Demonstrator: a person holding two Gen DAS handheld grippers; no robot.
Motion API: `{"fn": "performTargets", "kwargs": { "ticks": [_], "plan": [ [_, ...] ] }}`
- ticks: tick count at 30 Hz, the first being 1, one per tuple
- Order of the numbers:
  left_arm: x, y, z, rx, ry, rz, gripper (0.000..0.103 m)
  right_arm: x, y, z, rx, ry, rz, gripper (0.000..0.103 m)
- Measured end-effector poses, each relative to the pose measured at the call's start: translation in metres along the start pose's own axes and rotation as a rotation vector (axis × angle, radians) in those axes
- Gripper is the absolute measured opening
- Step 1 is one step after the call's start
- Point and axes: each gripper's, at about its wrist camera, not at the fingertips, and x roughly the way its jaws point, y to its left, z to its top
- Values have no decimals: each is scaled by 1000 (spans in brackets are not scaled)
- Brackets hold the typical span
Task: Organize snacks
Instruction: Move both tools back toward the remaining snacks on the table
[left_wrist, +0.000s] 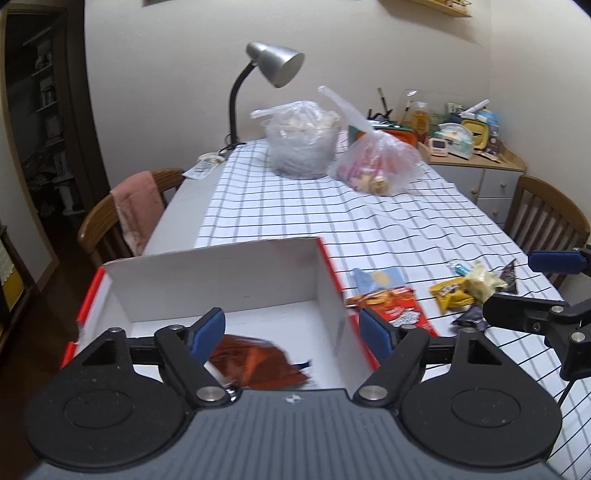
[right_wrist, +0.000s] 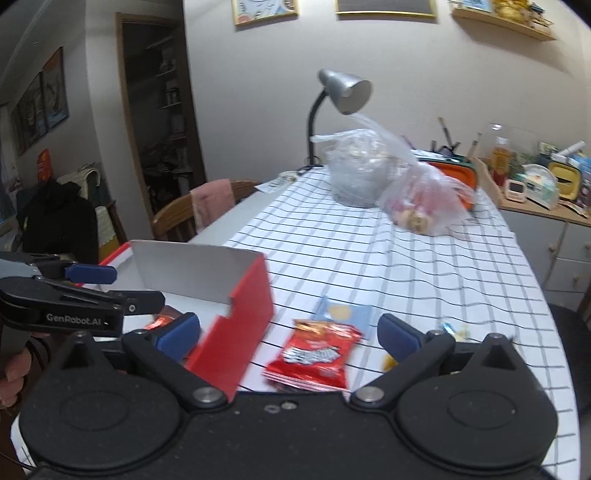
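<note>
A red box with a white inside (left_wrist: 236, 273) stands on the checked tablecloth; it also shows in the right wrist view (right_wrist: 255, 295). An orange-brown snack packet (left_wrist: 255, 363) lies inside it, blurred. My left gripper (left_wrist: 291, 332) is open and empty above the box's right part. My right gripper (right_wrist: 288, 332) is open and empty over a red snack bag (right_wrist: 314, 354), which lies right of the box (left_wrist: 402, 310). A light blue packet (right_wrist: 343, 314), a yellow packet (left_wrist: 452, 293) and small wrapped sweets (left_wrist: 480, 280) lie nearby.
Two clear plastic bags of goods (left_wrist: 303, 140) (left_wrist: 376, 162) and a grey desk lamp (left_wrist: 273, 66) stand at the table's far end. Wooden chairs (left_wrist: 122, 218) (left_wrist: 546, 210) flank the table. A cluttered sideboard (left_wrist: 476, 147) is at the back right.
</note>
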Motion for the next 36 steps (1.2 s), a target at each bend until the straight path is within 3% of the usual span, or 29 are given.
{"fn": "performTargets", "kwargs": {
  "ticks": [20,30,36],
  "plan": [
    [57,-143,5,99,70,-186,82,-46,-135,-37,133,37,-173,103],
    [100,-187,7,148,137,-240,82,-20,-196,-41,230,85,-271,103],
    [130,-201,8,169,193,-267,82,8,-214,-39,265,111,-300,100]
  ]
}}
